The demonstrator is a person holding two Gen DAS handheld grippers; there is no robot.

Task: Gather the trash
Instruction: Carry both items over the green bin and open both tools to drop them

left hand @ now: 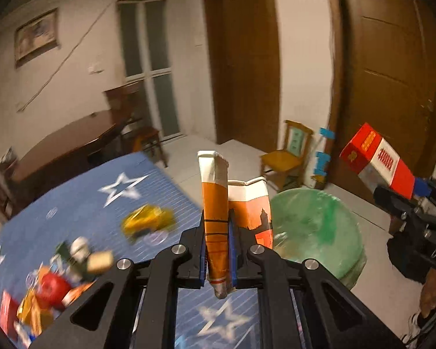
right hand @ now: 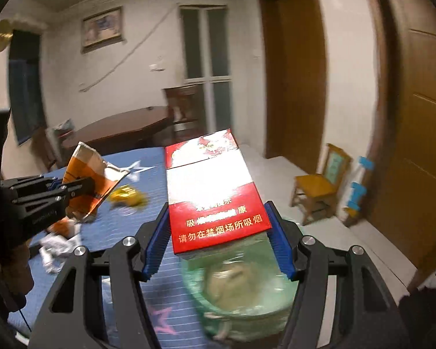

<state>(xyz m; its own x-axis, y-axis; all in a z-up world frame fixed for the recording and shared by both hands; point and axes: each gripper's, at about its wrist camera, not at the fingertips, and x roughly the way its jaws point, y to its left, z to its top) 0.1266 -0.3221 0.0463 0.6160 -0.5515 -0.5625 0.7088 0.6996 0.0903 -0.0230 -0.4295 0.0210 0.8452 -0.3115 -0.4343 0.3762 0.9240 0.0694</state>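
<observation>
My left gripper (left hand: 217,218) is shut on a flattened orange and white paper carton (left hand: 215,192), which stands upright between the blue pads. The right wrist view shows the same left gripper (right hand: 72,189) and carton (right hand: 87,174) at the left, above the table. My right gripper (right hand: 218,208) is shut on a red and white cigarette box (right hand: 215,192), its pads pressing on both long sides. That box (left hand: 378,160) also shows at the right of the left wrist view. A bin lined with a green bag (left hand: 319,226) (right hand: 247,290) stands on the floor just beyond both grippers.
The table's blue star cloth (left hand: 72,203) carries a yellow wrapper (left hand: 148,221), a pile of mixed litter (left hand: 58,285) and crumpled white paper (right hand: 58,247). A small wooden chair (left hand: 287,157) stands by the brown doors. A dark wooden table (left hand: 66,145) is further back.
</observation>
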